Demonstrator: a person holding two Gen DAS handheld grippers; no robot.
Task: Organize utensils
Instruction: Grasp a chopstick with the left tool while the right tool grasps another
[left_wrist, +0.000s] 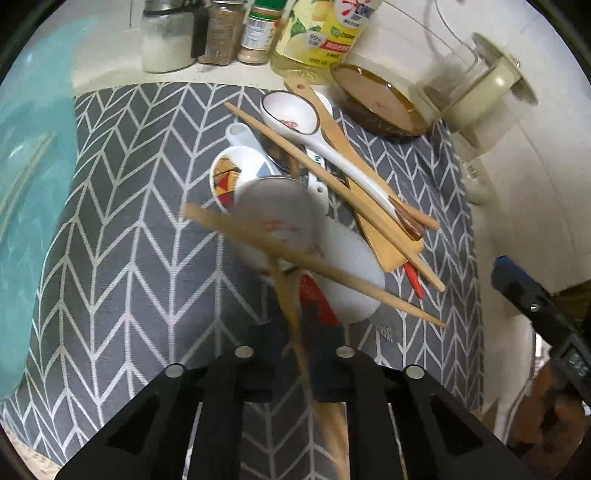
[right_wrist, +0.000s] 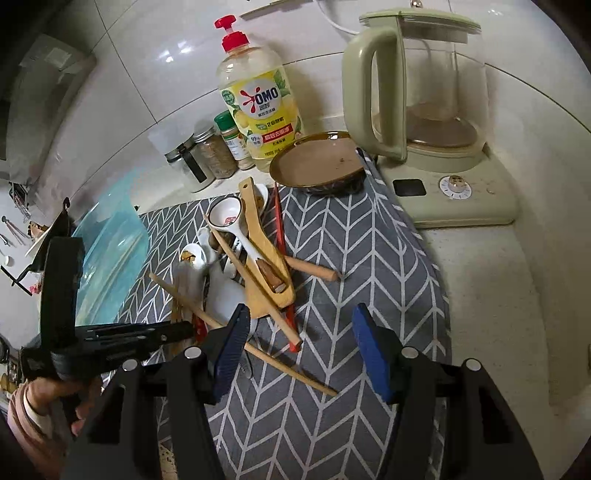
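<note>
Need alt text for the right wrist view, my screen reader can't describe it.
The open right tool, with blue-padded fingers, hovers over a grey herringbone cloth near a pile of wooden chopsticks, white ceramic spoons and a wooden spatula. Behind stand a brown plate, yellow dish-soap bottle and pale green kettle.

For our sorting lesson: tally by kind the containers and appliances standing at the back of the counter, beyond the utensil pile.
Seasoning jars: 3
Dish soap bottle: 1
Brown bowl: 1
Kettle: 1
Total: 6
</note>
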